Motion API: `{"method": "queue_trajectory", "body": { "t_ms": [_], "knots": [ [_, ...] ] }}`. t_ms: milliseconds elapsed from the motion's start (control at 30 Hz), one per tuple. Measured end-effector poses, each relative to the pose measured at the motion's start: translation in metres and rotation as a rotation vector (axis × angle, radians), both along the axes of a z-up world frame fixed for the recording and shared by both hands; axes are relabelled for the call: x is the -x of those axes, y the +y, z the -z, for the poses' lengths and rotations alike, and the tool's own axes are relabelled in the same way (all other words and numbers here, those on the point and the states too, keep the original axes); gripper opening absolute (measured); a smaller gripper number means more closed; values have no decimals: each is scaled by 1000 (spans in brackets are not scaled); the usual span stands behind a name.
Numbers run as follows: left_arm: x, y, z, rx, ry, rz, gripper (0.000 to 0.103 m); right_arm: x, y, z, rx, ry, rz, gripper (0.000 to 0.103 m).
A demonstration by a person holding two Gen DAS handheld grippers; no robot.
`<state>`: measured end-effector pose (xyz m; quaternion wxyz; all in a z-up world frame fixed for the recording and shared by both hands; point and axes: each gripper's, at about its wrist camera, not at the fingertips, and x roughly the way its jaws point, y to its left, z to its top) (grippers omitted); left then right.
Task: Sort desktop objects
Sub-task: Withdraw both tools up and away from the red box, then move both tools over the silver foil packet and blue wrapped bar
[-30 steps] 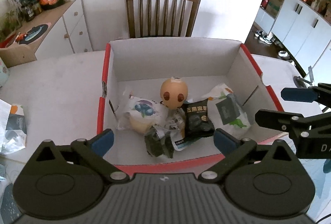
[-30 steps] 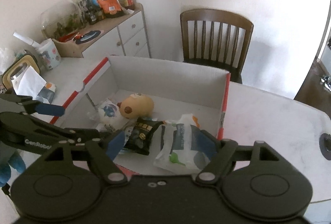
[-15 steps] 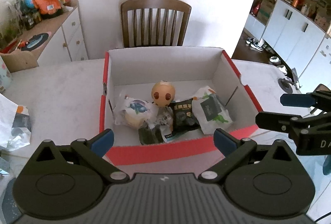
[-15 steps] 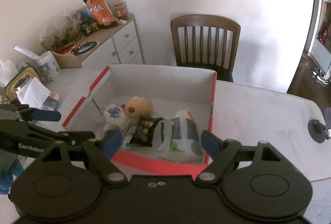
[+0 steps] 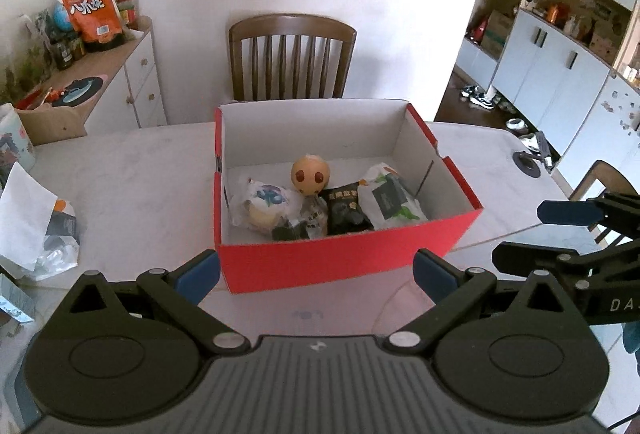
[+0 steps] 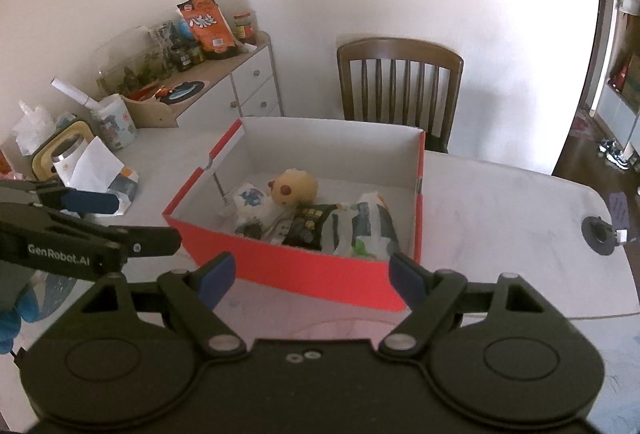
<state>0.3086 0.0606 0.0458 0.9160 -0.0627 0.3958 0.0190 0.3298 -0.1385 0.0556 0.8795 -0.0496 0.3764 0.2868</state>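
Left claw [image 5: 316,276]: jaws spread wide, nothing between the blue pads; held above the bare tabletop just short of the red box [image 5: 340,262]; its black frame also shows at the left edge of the right wrist view, with a blue-gloved hand [image 6: 10,318] below it.

Right claw [image 6: 310,274]: jaws likewise wide apart and empty; it sits on the near side of the same box, beside the left claw, both aimed down at the box's front wall.

Box: open top, red outside, white inside, standing on the pale table [image 5: 132,189]; contents bunched toward the near wall; a round tan toy head [image 5: 310,175] with two dark red spots rests toward the middle; a clear packet with a blue print [image 5: 266,201] lies to its left; a black snack packet [image 5: 346,211] in front of it; a white and green packet [image 5: 390,201] on the right, leaning on the black one; smaller wrappers below them are too jumbled to tell apart.

Outward: crumpled white paper and wrappers [image 5: 36,222] lie on the table well left of the box; a wooden chair [image 5: 292,57] stands behind the box against the wall; a white cabinet [image 5: 132,89] at far left carries an orange snack bag [image 5: 94,13] and jars.
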Motion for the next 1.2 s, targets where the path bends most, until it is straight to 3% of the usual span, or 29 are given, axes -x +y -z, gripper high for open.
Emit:
{"method": "queue_trajectory", "body": {
  "t_ms": [433,1200],
  "knots": [
    [54,-10,0,-11,-43,50,103,55,-7,11,36,-22,31,84],
    [116,-29,56,-35,-2,113,103,117,-19,74,102,61,77,84]
  ]
}}
